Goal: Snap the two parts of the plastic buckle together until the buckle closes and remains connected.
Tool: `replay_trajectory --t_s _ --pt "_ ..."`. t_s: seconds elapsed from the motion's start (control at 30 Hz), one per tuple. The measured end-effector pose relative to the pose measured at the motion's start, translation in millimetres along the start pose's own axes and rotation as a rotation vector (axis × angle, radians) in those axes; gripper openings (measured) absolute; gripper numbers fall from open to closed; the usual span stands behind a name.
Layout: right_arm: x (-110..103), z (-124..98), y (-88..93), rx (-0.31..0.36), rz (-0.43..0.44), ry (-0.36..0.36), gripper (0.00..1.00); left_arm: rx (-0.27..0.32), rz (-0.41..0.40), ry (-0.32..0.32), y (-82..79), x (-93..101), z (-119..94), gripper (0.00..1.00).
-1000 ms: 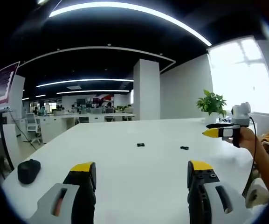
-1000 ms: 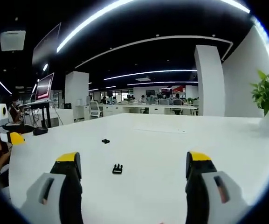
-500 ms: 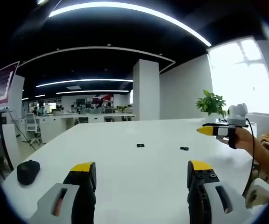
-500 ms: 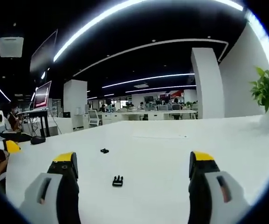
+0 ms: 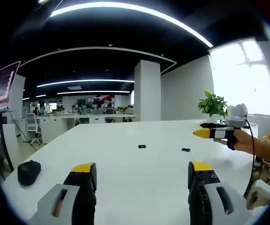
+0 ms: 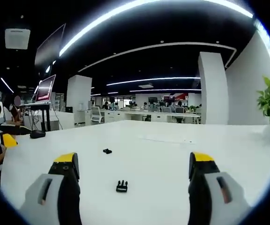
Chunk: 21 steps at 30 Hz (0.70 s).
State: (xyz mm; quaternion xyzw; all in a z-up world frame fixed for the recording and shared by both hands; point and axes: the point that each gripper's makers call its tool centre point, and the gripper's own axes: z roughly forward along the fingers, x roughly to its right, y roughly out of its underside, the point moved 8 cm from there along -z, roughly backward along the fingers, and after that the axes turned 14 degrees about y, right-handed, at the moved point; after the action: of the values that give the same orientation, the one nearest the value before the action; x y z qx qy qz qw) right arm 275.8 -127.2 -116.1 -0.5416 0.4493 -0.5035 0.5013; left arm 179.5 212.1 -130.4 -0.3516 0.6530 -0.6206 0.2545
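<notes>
Still short of any grasp: left gripper (image 5: 137, 176) spread wide and empty above the white table (image 5: 125, 178), socket half of the buckle (image 5: 142, 146) lying ahead, pronged half (image 6: 121, 186) well apart from it, between the spread, empty jaws of the right gripper (image 6: 132, 173). Best lowered squarely over each half, pinched by the flat sides, prongs aimed at the socket mouth.
</notes>
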Motion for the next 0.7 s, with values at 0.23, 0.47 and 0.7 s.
replay_trajectory --t_s 0.23,0.47,0.7 --pt "-5 1 0.2 0.003 -0.003 0.009 0.96 0.001 0.001 0.001 -0.3 0.1 -1 0.81" --pt "-13 5 5.5 -0.018 0.005 -0.010 0.93 0.000 -0.002 -0.001 0.5 -0.6 -1 0.81" --pt "-12 8 8.8 -0.026 0.004 -0.003 0.89 0.000 -0.004 -0.003 1.1 -1.8 -3 0.81"
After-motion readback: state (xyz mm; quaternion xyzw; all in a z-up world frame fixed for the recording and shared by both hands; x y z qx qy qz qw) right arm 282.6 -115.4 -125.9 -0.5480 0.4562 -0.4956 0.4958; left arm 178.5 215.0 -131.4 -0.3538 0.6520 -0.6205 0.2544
